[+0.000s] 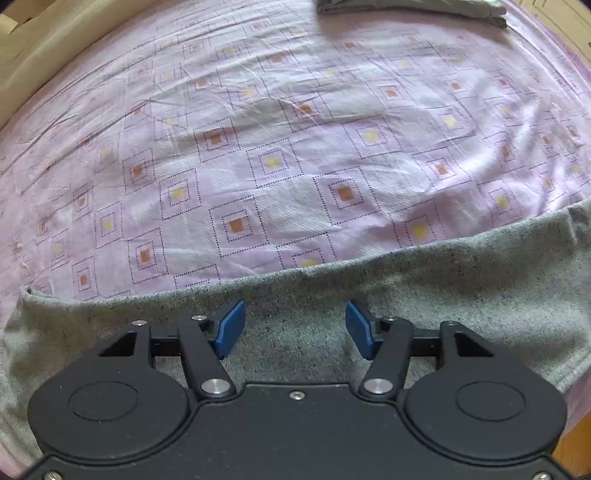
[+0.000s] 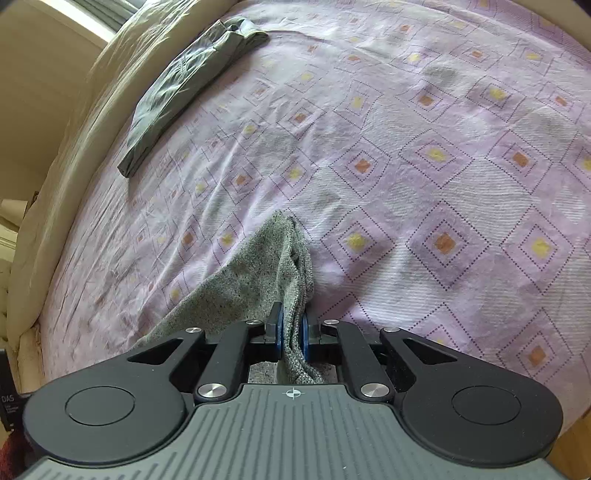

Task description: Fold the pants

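Grey knit pants (image 1: 461, 288) lie along the near edge of the bed, spread flat under my left gripper (image 1: 294, 326). The left gripper is open, its blue pads (image 1: 231, 328) apart just above the fabric, holding nothing. In the right wrist view my right gripper (image 2: 292, 332) is shut on a bunched part of the grey pants (image 2: 258, 273). The cloth runs forward from the jaws to a pointed end on the sheet.
The bed has a lilac sheet (image 1: 295, 147) with square patterns. A folded dark grey garment (image 2: 184, 88) lies at the far edge of the bed; it also shows in the left wrist view (image 1: 413, 9). A beige padded bed frame (image 2: 66, 155) borders the sheet.
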`<state>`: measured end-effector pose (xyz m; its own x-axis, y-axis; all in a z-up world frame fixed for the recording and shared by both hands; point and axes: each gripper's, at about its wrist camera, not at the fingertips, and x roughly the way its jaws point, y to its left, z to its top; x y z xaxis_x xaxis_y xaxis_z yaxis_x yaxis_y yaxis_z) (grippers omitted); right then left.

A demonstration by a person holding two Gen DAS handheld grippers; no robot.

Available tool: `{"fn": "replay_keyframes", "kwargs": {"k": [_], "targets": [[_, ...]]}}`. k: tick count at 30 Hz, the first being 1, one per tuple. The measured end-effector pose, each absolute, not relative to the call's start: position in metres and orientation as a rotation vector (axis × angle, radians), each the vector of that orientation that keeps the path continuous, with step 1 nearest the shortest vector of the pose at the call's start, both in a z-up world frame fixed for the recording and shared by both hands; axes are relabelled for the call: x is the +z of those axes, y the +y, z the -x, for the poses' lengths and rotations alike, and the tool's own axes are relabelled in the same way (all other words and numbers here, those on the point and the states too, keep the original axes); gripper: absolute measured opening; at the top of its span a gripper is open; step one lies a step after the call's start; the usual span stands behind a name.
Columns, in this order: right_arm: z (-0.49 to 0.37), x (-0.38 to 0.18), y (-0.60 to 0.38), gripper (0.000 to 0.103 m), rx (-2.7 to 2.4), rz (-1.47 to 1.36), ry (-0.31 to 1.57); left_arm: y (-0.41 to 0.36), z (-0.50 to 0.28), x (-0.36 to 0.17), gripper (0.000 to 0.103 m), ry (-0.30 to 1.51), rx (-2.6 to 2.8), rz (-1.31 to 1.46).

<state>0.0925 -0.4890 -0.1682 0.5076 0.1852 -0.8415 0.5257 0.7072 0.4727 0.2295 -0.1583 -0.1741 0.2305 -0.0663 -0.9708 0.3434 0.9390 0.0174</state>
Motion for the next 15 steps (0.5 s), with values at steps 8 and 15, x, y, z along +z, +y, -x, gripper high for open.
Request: {"fn": "replay_keyframes", "kwargs": {"k": [8,15], "targets": [[-0.091,-0.155,-0.483,0.009,-0.240,-0.767,1.020,-0.166,-0.193,-0.198,0.064,1.424,-0.354,-0.261],[-0.093,-0.138,-0.469,0.009,-0.259,-0.727,0.996,-0.162,-0.186,-0.191,0.066,1.394,-0.427,-0.292]]}}
